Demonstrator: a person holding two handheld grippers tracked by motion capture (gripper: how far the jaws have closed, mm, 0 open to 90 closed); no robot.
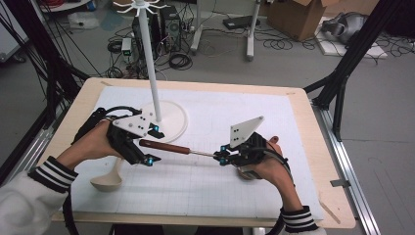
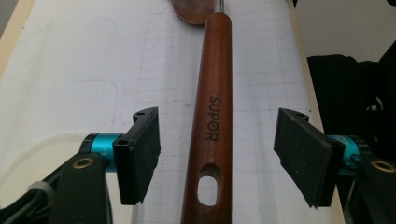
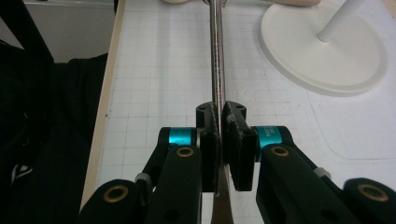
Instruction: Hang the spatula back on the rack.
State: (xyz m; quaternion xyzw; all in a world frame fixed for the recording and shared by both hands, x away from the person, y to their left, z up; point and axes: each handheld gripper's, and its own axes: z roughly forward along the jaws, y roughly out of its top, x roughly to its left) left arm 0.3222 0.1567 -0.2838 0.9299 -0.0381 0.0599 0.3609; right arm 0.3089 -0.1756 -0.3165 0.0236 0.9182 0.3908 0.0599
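The right claw is clamped on the steel shank of a ladle held level above the surface. The ladle's wooden handle lies between the spread pads of the left claw, untouched.

Even, fairly bright overhead light falls on the white gridded mat, casting only soft shadows. The high view is slightly soft; nearest tool parts blur in both gripper views (the shiny metal shaft glints).

White stand, beige ladle
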